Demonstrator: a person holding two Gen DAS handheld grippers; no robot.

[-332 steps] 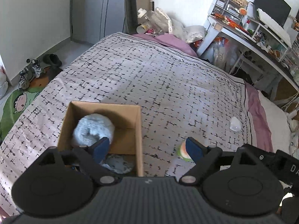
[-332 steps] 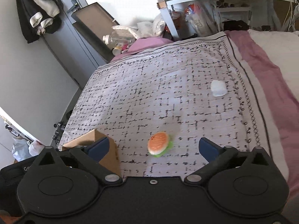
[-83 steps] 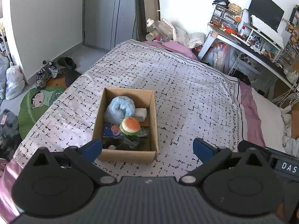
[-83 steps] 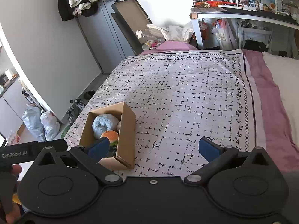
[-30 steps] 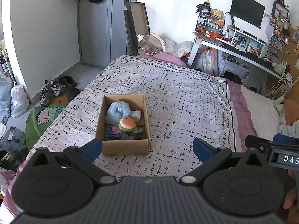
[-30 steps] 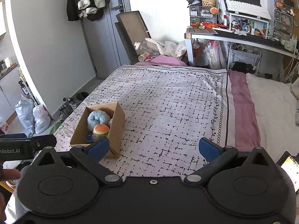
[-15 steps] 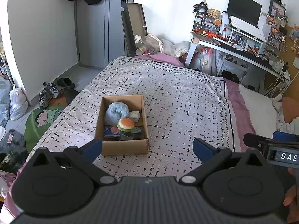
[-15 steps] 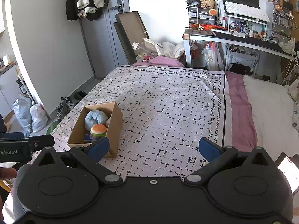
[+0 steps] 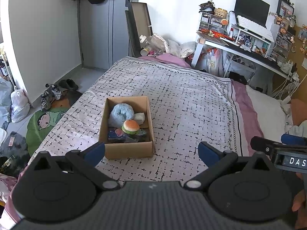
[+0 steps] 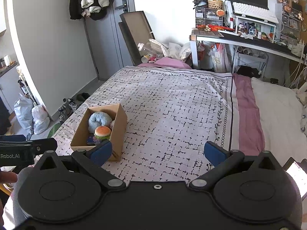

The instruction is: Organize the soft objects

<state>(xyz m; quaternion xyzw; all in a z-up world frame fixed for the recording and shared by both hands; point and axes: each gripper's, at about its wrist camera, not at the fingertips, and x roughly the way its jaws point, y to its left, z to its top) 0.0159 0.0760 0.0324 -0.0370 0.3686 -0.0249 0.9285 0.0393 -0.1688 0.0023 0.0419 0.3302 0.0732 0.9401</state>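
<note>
Left tool (image 9: 151, 151) and right tool (image 10: 157, 152) spread, empty; lettering reads "DAS" and "Robot.AI"; cardboard box (image 9: 128, 150) holds toys.

Both wrist cameras sit high and well back from the near end of the bed (image 9: 191, 99), looking down its length toward the far desk (image 10: 249, 40). Both views share the cardboard box (image 9: 126, 151) (image 10: 119, 126), the left view more directly behind it.
</note>
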